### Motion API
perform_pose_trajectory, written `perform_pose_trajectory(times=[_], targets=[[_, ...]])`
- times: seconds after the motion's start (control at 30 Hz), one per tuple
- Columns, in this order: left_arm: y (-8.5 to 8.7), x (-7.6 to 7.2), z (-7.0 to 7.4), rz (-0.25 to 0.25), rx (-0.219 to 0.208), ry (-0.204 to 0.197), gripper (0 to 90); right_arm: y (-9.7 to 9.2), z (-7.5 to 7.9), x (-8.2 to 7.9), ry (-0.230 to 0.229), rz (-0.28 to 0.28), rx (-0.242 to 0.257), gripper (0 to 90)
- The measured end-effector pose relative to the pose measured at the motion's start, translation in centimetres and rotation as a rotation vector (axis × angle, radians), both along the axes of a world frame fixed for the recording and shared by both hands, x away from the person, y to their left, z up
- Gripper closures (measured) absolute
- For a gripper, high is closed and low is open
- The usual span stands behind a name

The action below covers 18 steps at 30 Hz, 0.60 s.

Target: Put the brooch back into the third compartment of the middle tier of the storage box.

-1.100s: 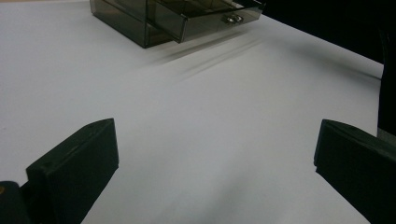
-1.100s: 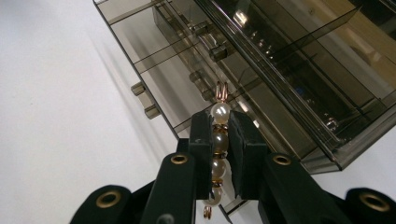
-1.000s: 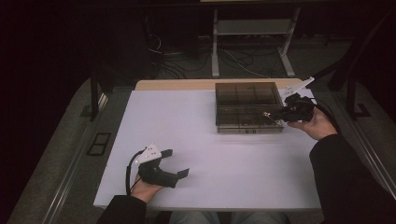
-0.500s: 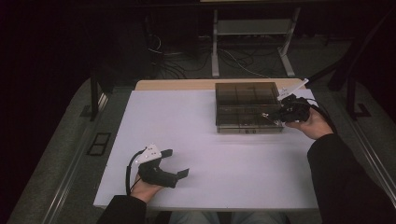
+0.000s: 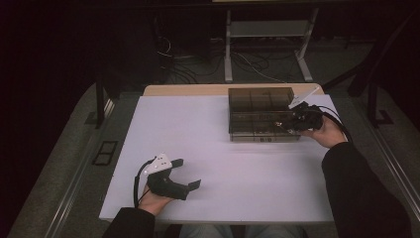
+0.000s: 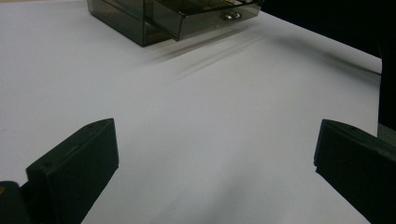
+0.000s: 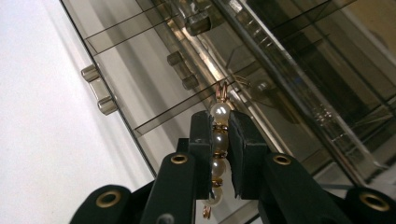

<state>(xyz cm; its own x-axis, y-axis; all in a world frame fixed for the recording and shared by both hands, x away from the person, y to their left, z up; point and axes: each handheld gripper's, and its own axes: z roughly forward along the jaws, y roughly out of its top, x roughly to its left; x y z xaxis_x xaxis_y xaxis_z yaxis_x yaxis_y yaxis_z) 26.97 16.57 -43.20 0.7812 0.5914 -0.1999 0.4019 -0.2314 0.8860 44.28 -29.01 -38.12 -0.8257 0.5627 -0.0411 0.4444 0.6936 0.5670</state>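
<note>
- pearl strand (image 7: 217,140) with small gold rings between the beads sits pinched between the two jaws of the right hand-held gripper (image 7: 218,122), its gold loop end poking out past the jaw tips.
- in the high view the right hand-held gripper (image 5: 286,124) is at the far right of the surface (image 5: 198,139), its tip over the right part of the smoked-plastic drawer organizer (image 5: 260,101), above the pulled-out drawer.
- the drawer (image 7: 140,84) stands open toward the near side, with clear dividers splitting it into compartments and a small metal knob (image 7: 99,88) on its front; which compartment the strand hangs over cannot be told.
- left hand-held gripper (image 5: 185,173) rests on the near left of the surface, well apart from the organizer, its jaws spread wide with nothing between them.
- in the left gripper view the two black jaws stand far apart over the bare white surface (image 6: 210,130), and the organizer (image 6: 140,23) with its open drawer front shows at the far end.
- a dark sleeve (image 5: 356,193) covers the right forearm along the near right edge.
</note>
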Motion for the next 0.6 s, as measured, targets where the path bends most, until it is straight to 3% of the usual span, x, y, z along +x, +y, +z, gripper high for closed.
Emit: perform_pose_trajectory(times=[0.6], targets=[[-0.03,0.00,-0.04,-0.002,0.003,0.002,0.0,0.38,-1.04,0.38,0.033,-0.017,-0.010,78.3]])
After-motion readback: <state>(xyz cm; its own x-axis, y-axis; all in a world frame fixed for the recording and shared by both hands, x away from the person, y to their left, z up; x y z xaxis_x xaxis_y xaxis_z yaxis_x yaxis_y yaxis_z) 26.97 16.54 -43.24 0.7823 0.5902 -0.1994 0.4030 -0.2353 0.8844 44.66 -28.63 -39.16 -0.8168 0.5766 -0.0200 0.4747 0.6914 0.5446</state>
